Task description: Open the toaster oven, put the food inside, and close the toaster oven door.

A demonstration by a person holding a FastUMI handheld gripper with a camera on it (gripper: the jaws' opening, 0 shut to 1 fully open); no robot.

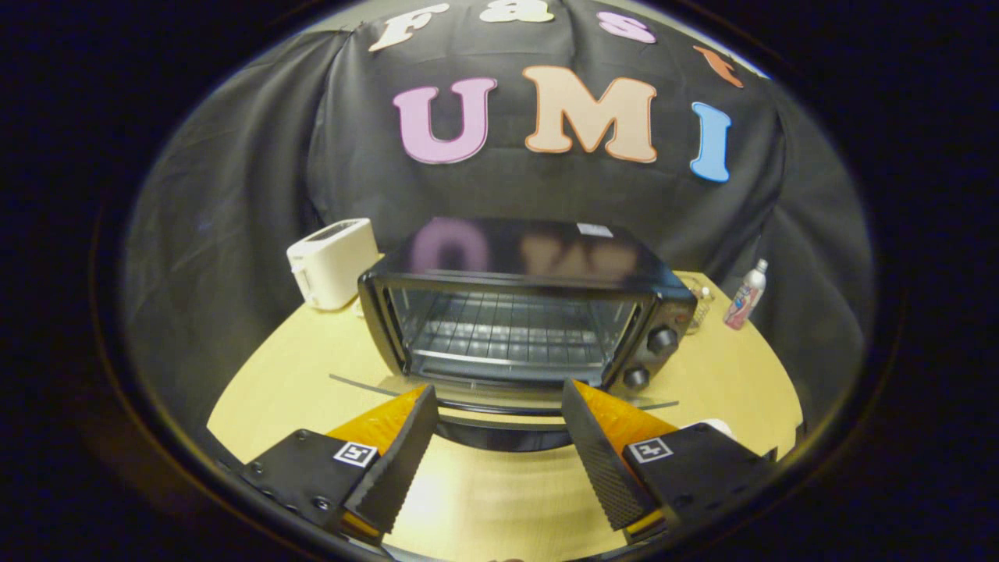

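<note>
A black toaster oven (pixel 531 257) stands on the round wooden table (pixel 749 375), just ahead of my fingers. Its glass door (pixel 499 400) is folded down flat toward me, and the wire rack (pixel 503 332) inside is bare. The door's dark handle (pixel 499 433) lies between my two fingers, apart from both. My gripper (pixel 498 389) is open with nothing held. A small white thing (pixel 712 426) peeks out behind the right finger (pixel 597 453); what it is I cannot tell.
A white slot toaster (pixel 332 261) stands left of the oven at the table's back. To the oven's right are a small glass jar (pixel 700 300) and a pink-labelled bottle (pixel 745 295). Two knobs (pixel 662 339) sit on the oven's right front.
</note>
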